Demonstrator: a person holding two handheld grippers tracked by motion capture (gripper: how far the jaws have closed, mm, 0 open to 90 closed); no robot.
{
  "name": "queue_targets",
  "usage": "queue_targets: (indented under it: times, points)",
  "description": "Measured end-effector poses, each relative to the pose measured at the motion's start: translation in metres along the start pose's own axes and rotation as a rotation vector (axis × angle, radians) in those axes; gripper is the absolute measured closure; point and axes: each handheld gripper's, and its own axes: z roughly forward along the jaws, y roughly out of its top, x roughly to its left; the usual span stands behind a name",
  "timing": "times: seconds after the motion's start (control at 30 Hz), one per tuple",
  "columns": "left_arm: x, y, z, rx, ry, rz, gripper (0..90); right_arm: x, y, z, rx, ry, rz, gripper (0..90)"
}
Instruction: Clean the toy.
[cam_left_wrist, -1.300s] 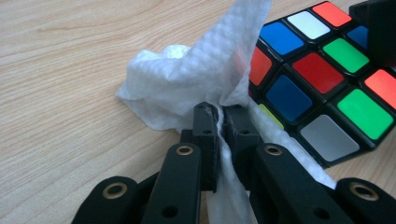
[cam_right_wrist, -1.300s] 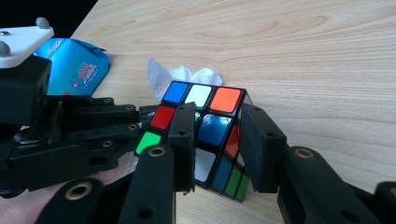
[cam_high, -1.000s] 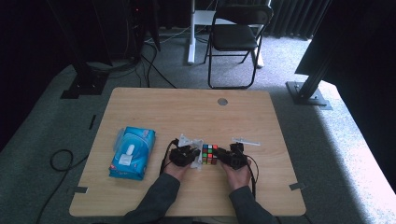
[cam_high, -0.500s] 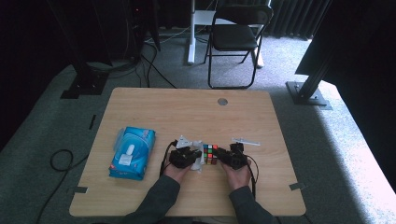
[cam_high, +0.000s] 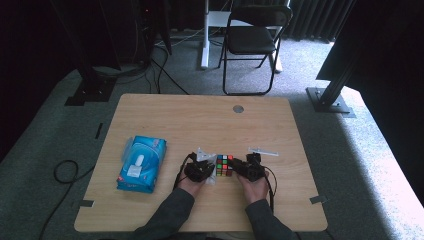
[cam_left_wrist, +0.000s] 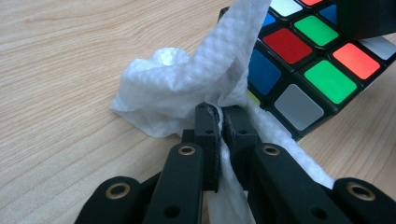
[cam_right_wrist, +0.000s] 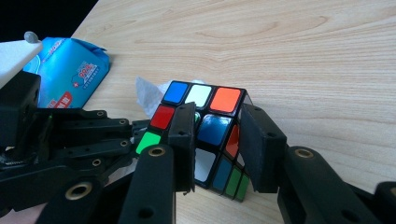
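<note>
A colourful puzzle cube (cam_high: 224, 165) lies on the wooden table (cam_high: 200, 120), between my two grippers. The left gripper (cam_high: 201, 170) is shut on a crumpled white wipe (cam_left_wrist: 187, 84); its jaws (cam_left_wrist: 220, 116) pinch the sheet together, and the wipe lies against the side of the cube (cam_left_wrist: 299, 70). From the other side, my right gripper (cam_high: 249, 169) is shut on the cube (cam_right_wrist: 205, 126), with one pad on its top face and the other on its right side (cam_right_wrist: 217, 140). A corner of the wipe (cam_right_wrist: 149, 95) pokes out behind the cube.
A blue pack of wet wipes (cam_high: 142, 162) lies on the left part of the table, also seen in the right gripper view (cam_right_wrist: 70, 70). A round cable hole (cam_high: 238, 108) sits near the far edge. A folding chair (cam_high: 252, 40) stands beyond the table.
</note>
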Motion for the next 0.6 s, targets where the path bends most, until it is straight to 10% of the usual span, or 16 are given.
queue_targets:
  times: [0.6]
  points:
    - [0.007,0.002,-0.033,-0.109,-0.047,-0.066,86.2,0.000,0.000,0.000,-0.003,0.003,0.000,67.1]
